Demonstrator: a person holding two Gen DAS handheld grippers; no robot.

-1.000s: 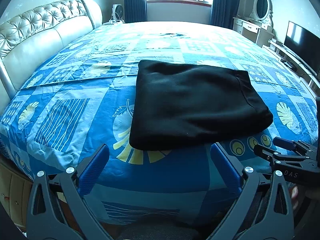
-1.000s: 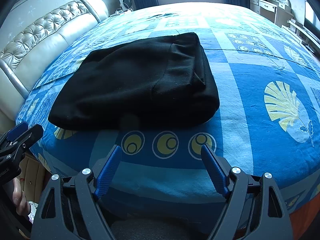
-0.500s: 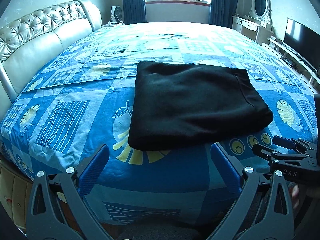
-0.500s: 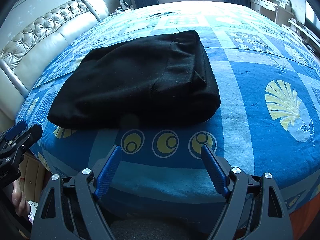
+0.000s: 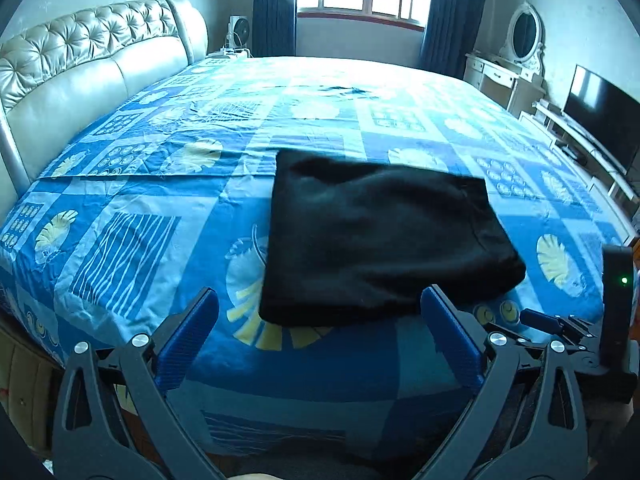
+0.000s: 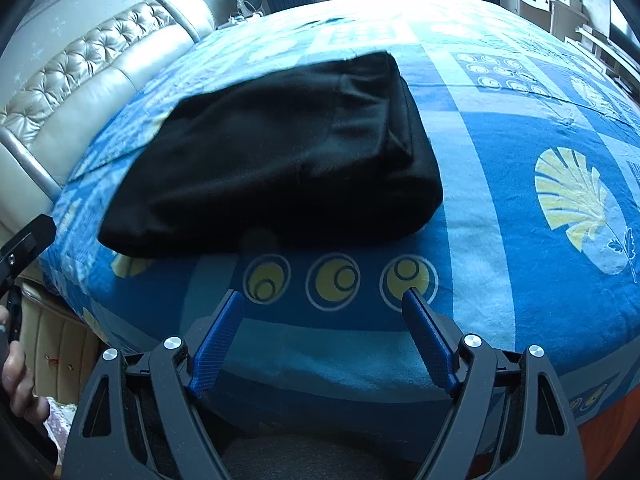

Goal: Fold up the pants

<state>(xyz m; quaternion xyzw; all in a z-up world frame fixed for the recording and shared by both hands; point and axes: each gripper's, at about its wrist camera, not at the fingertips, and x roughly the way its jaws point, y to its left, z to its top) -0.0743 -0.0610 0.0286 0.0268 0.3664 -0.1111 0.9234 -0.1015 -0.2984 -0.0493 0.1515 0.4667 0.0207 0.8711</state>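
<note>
Black pants (image 5: 380,236), folded into a thick rectangular stack, lying flat on the blue patterned bed (image 5: 132,240) just ahead of both tools, near the bed's front edge. Left tool (image 5: 320,312): wide apart, empty, held clear of the cloth with the stack's near edge showing between its fingertips. Right tool (image 6: 322,308): likewise wide apart and empty, short of the stack and aimed at the row of yellow circles printed on the cover. Handling, as judged: soft, limp, fairly thick knit fabric; light, not fragile, not slippery; layers likely to slide apart or sag if lifted by a single ply. Recommended hold: all layers pinched together at the near corners, one tool per corner, or along the rounded fold edge. Left wrist view: full outline of the stack, its far edge, the padded headboard (image 5: 92,52), window, dressing table and television, plus the right tool at the lower right. Right wrist view: the rolled fold edge and seam on the stack's right side, its thickness, and a hand (image 6: 18,380) at the lower left, none of it visible in the left view.
</note>
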